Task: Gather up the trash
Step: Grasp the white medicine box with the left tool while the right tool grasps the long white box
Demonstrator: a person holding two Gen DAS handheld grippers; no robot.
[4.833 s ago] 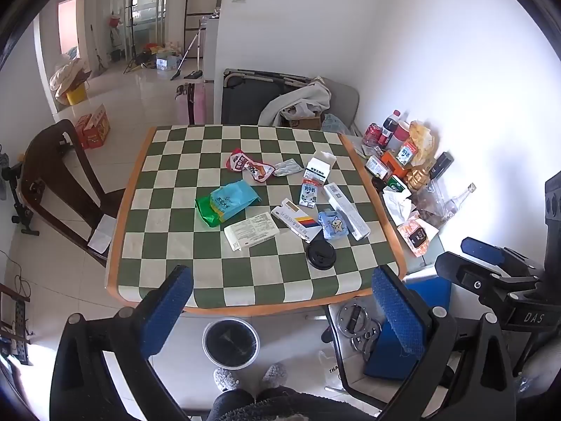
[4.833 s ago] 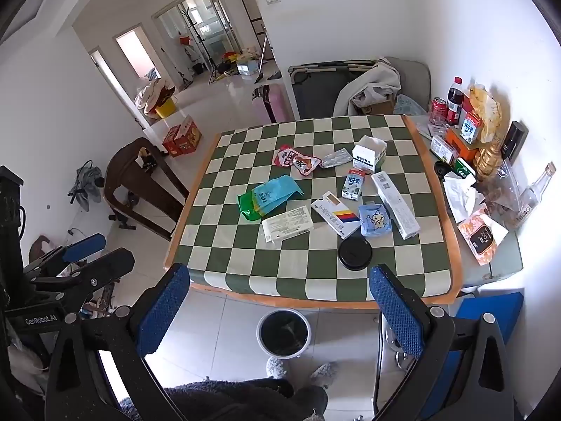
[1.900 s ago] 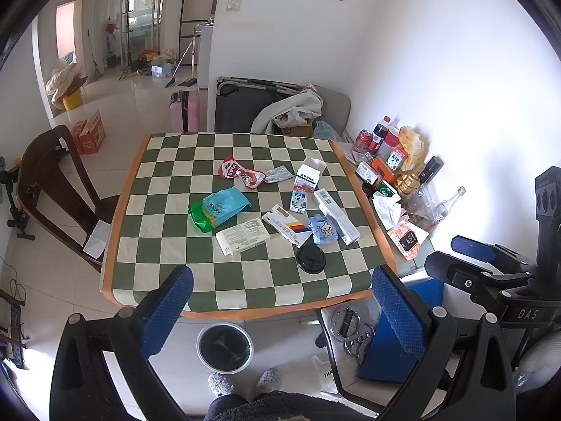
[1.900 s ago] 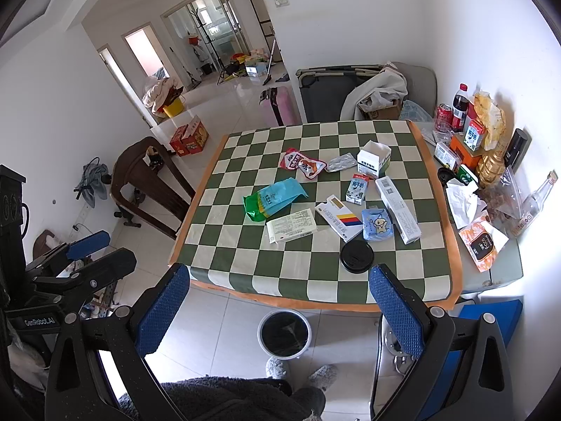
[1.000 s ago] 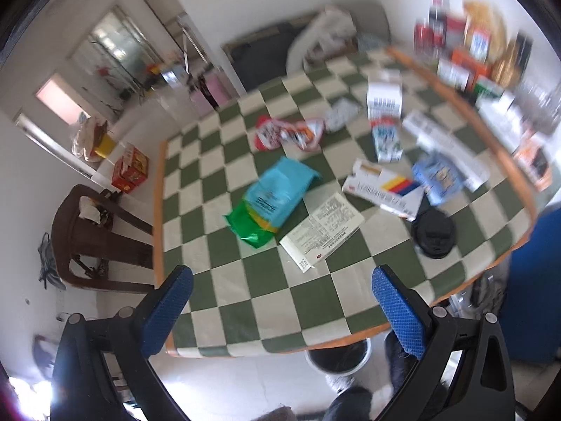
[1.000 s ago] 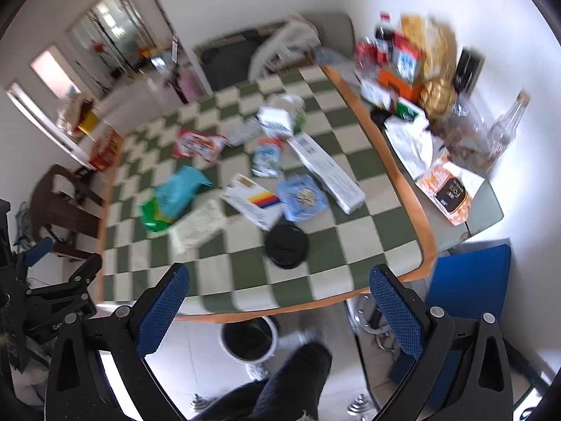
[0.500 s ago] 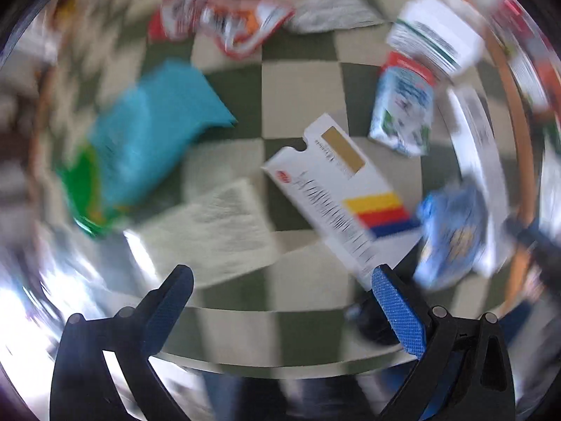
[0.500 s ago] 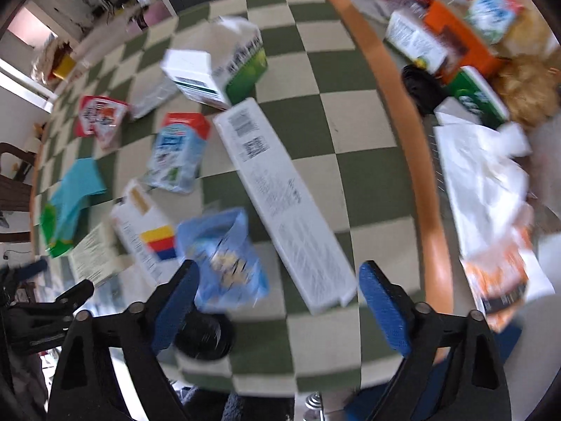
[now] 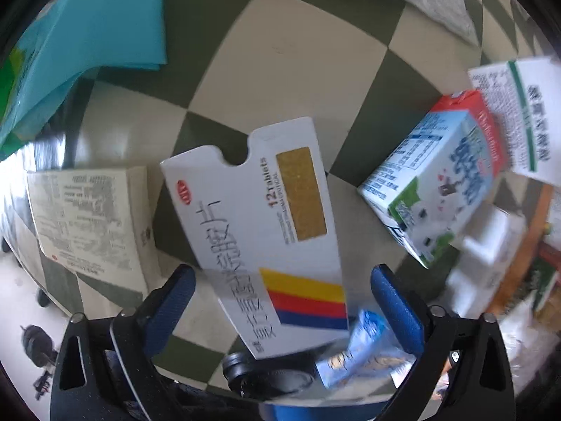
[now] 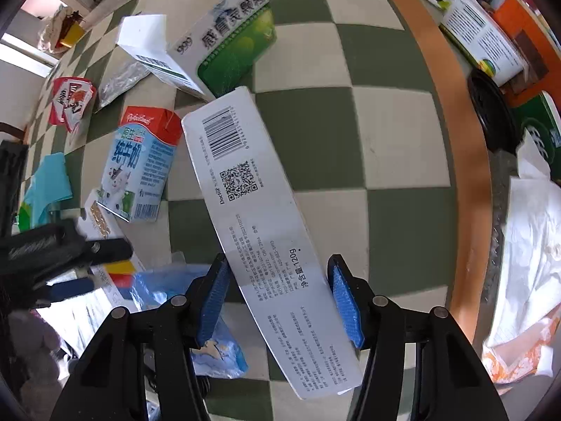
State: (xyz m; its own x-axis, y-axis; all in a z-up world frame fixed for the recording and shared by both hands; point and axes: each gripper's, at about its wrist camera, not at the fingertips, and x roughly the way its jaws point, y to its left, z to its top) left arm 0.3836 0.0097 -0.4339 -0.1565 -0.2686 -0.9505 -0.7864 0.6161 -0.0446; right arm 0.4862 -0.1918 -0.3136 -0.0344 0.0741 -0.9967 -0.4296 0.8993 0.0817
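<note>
My left gripper [image 9: 280, 301] is open low over the checked table [image 9: 291, 52], its blue pads on either side of a flat white tablet box [image 9: 266, 231] with yellow, red and blue stripes. My right gripper [image 10: 280, 298] is open, its pads on either side of a long white toothpaste box [image 10: 259, 221] lying flat; I cannot tell if the pads touch it. A small milk carton [image 10: 136, 172] lies left of that box and shows at the right of the left wrist view [image 9: 438, 189]. The left gripper also shows at the left edge of the right wrist view [image 10: 66, 266].
A teal bag [image 9: 87, 31], a cream leaflet box [image 9: 91, 221], a black lid [image 9: 270, 379] and a blue wrapper [image 9: 364, 354] surround the left gripper. A green and white medicine box [image 10: 217, 38], a red snack packet [image 10: 70, 100] and a foil wrapper [image 10: 119, 80] lie further off. The table's orange edge [image 10: 455, 147] is at right.
Both grippers dropped from high above the table down to its surface. The left now straddles the striped tablet box, the right the long white box, and the right jaws have narrowed.
</note>
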